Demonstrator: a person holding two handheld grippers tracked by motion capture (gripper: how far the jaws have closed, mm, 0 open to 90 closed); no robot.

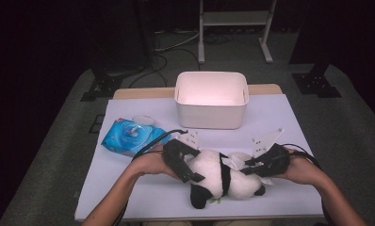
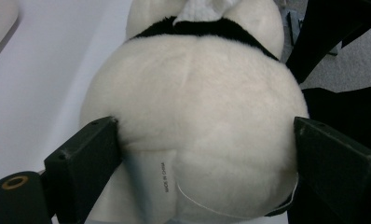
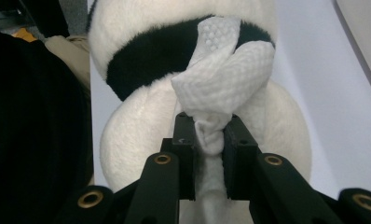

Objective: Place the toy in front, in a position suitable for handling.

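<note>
At the table's six o'clock edge, the left gripper (image 1: pixel 188 165) clamps the black-and-white plush panda (image 1: pixel 223 176) by its rump while the right gripper (image 1: pixel 251 163), pinched shut on a crumpled white wet wipe (image 3: pixel 225 88), should rub gently without dragging the toy.

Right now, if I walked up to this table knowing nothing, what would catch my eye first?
A plush panda lies at the near edge of the table, gripped from both sides. The left gripper squeezes its white body, while the right gripper pinches a white wipe pressed against the fur. Behind them stands a white bin, with a blue wipes pack at far left.
</note>
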